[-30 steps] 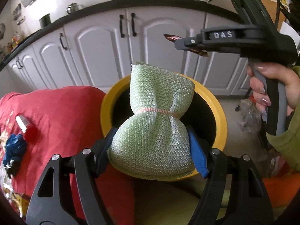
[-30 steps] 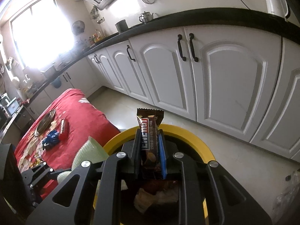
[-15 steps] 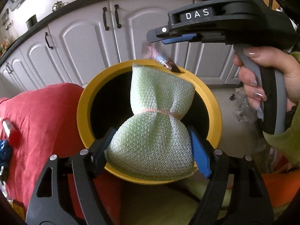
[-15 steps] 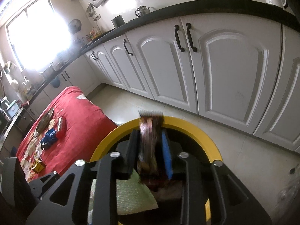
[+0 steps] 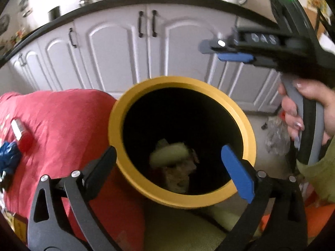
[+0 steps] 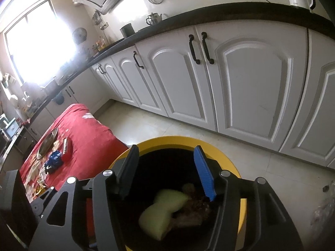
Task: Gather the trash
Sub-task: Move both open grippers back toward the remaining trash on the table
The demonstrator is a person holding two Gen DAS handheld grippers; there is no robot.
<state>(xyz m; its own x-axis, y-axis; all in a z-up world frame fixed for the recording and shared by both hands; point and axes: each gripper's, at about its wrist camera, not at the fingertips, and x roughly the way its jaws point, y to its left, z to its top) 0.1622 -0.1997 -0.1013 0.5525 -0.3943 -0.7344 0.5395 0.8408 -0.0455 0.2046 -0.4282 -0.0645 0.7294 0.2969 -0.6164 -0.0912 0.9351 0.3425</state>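
Green sponge (image 5: 169,153) lies in the bin (image 5: 134,175) below the left claw (image 5: 171,163) (just opened wide, empty)

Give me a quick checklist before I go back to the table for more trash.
1. Left gripper empty, jaws just opened: ok.
2. Right gripper empty, jaws just opened: ok.
3. Green mesh sponge inside the yellow bin: ok.
4. Snack wrapper in the bin: cannot tell, the dark pile is unclear.
5. Trash left on the red cloth, such as the blue wrapper: not ok.
6. Bin upright: ok.
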